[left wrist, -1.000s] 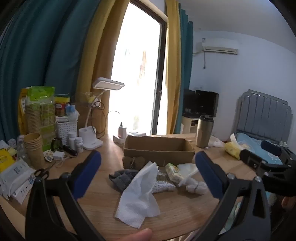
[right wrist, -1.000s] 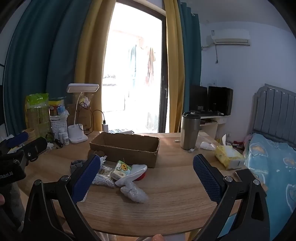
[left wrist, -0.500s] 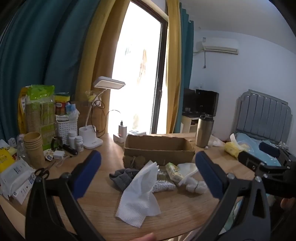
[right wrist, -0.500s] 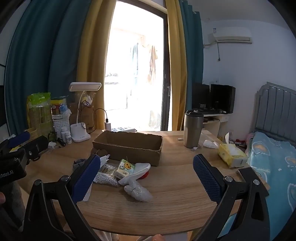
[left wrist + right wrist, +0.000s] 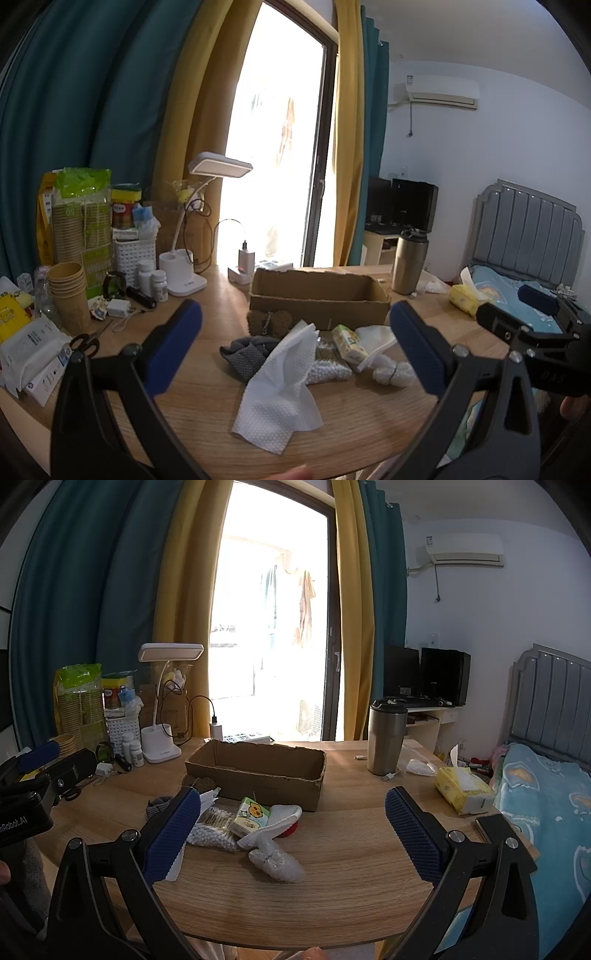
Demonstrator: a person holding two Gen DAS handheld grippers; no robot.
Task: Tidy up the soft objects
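Note:
A pile of soft things lies on the round wooden table (image 5: 369, 417) in front of an open cardboard box (image 5: 317, 299): a white embossed cloth (image 5: 280, 395), a grey knitted piece (image 5: 247, 354), a brown fuzzy item (image 5: 267, 321), a bag of white cotton balls (image 5: 214, 832), a small tissue pack (image 5: 249, 814), a white pad (image 5: 280, 821) and a bubble-wrap bundle (image 5: 275, 860). My left gripper (image 5: 295, 350) is open and empty, held above the near table edge facing the pile. My right gripper (image 5: 291, 830) is open and empty, to the pile's right.
A desk lamp (image 5: 192, 229), paper cups (image 5: 70, 295), bottles, a white basket and wipes packs (image 5: 29, 354) crowd the table's left side. A steel tumbler (image 5: 386, 734) and a yellow tissue pack (image 5: 463, 790) stand at the right. A bed (image 5: 546, 797) is beyond the right edge.
Both grippers have risen and drifted slightly back from the table, so the pile sits a little lower in view. Nothing on the table has moved.

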